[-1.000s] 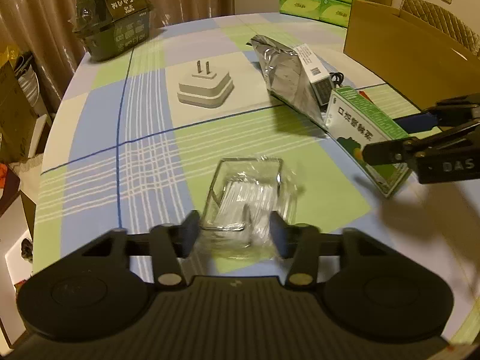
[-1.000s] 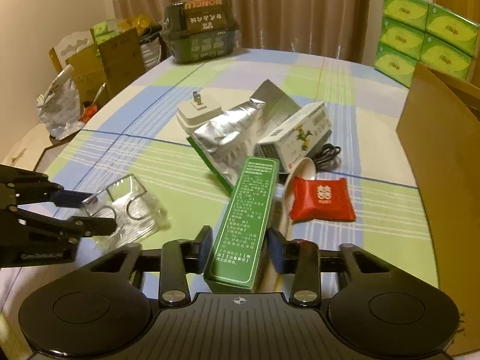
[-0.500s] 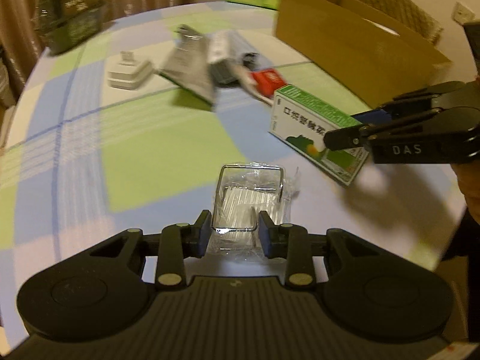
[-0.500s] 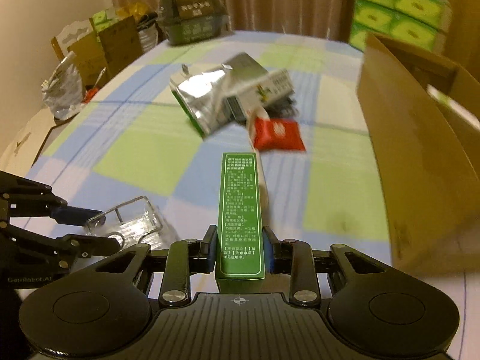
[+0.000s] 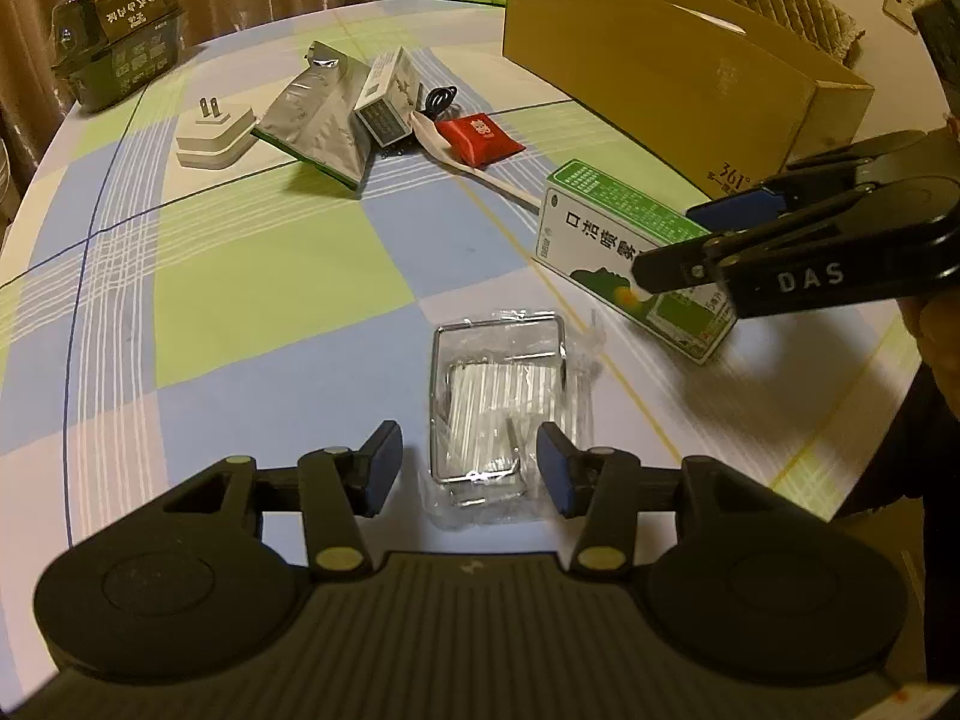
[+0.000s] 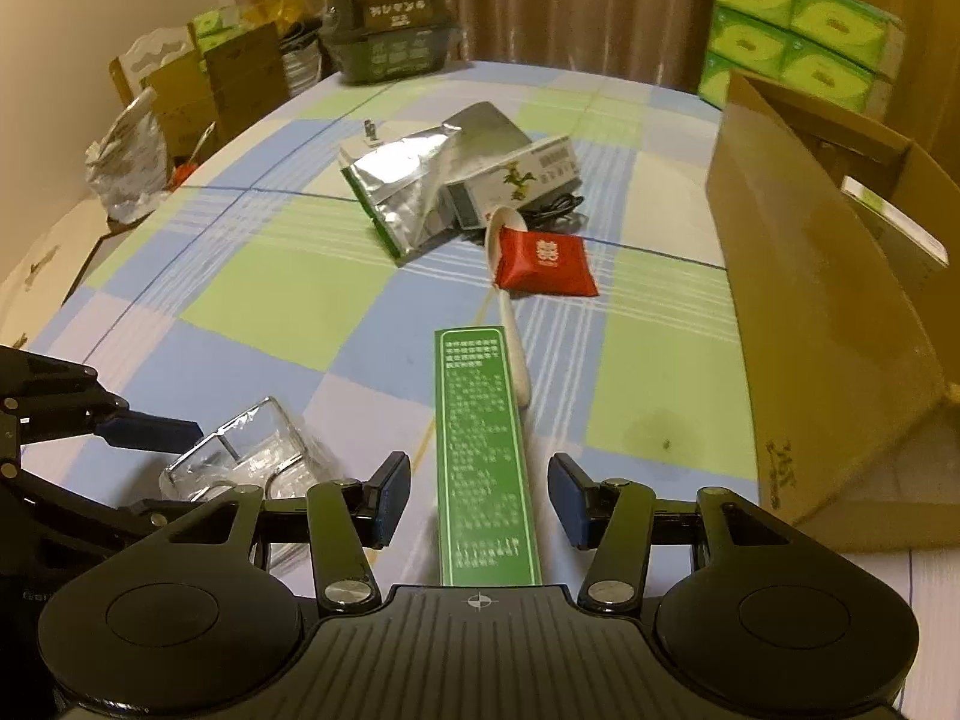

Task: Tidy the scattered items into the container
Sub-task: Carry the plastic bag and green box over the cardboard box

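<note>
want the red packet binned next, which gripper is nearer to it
Right. The right gripper straddles the green box, whose far end lies just short of the red packet. The left gripper straddles the clear pack, farther back.

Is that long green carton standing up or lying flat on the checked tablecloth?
Lying flat. The long green carton rests lengthwise on the checked tablecloth, printed face upward, between the right gripper's opening jaws, which are clear of it.
</note>
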Action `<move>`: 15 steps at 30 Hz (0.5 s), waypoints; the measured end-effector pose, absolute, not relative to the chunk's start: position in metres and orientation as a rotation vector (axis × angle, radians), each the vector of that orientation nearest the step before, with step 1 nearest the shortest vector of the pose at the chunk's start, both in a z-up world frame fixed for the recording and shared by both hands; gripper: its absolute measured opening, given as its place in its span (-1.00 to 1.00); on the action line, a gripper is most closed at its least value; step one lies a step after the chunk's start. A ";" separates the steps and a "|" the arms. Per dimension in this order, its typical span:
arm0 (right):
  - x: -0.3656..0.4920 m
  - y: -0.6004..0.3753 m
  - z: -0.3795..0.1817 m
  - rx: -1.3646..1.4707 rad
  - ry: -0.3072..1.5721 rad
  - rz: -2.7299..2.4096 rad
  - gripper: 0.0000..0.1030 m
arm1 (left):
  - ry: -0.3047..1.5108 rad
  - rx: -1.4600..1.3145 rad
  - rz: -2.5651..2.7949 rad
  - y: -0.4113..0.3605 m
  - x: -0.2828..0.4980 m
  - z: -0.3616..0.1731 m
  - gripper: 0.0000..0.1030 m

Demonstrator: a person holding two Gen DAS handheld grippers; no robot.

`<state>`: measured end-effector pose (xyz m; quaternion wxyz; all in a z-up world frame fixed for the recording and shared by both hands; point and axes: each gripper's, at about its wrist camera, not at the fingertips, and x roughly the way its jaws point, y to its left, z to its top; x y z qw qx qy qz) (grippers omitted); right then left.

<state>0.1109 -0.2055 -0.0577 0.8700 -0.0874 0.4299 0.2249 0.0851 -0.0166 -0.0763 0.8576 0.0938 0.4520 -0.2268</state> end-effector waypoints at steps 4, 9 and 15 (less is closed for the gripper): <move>0.117 -0.200 -0.063 -0.199 0.907 0.477 -0.06 | 0.965 0.185 -0.470 -0.018 0.087 -0.081 -0.18; 0.120 -0.198 -0.068 -0.221 0.908 0.481 -0.47 | 0.951 0.141 -0.472 -0.016 0.087 -0.082 -0.48; 0.110 -0.206 -0.060 -0.196 0.881 0.468 -0.47 | 0.943 0.132 -0.465 -0.015 0.082 -0.076 -0.49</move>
